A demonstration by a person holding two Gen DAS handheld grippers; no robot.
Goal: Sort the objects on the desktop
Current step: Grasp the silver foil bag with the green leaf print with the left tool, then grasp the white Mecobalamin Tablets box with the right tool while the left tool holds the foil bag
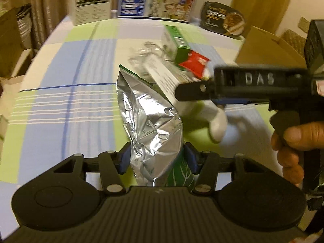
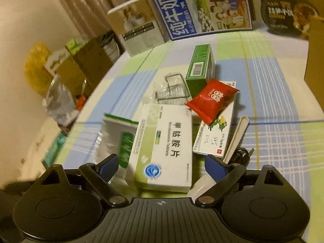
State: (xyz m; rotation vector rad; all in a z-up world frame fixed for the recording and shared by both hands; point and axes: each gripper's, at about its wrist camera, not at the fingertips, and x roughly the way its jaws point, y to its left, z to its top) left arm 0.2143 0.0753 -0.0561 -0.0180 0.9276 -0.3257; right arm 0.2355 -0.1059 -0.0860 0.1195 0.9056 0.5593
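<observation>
My left gripper [image 1: 157, 158] is shut on a crinkled silver foil pouch [image 1: 147, 113] with a green leaf print, which stands up between the blue pads. My right gripper [image 2: 161, 167] is open around the near end of a white-and-green medicine box [image 2: 164, 145]; the pads stand apart from its sides. In the left wrist view the right gripper [image 1: 202, 89] reaches in from the right over that box [image 1: 164, 75]. A red snack packet [image 2: 211, 100], a green carton [image 2: 200, 68], a second white medicine box [image 2: 214, 133] and a white spoon [image 2: 236, 139] lie beyond.
Bagged metal hooks [image 2: 172, 91] lie mid-table on the checked cloth [image 2: 273, 93]. A black earphone cable [image 2: 241, 155] is by the spoon. A milk carton box [image 2: 198, 8], a white box [image 2: 133, 28] and a black noodle bowl [image 2: 287, 18] line the far edge. A cardboard box [image 1: 267, 46] stands right.
</observation>
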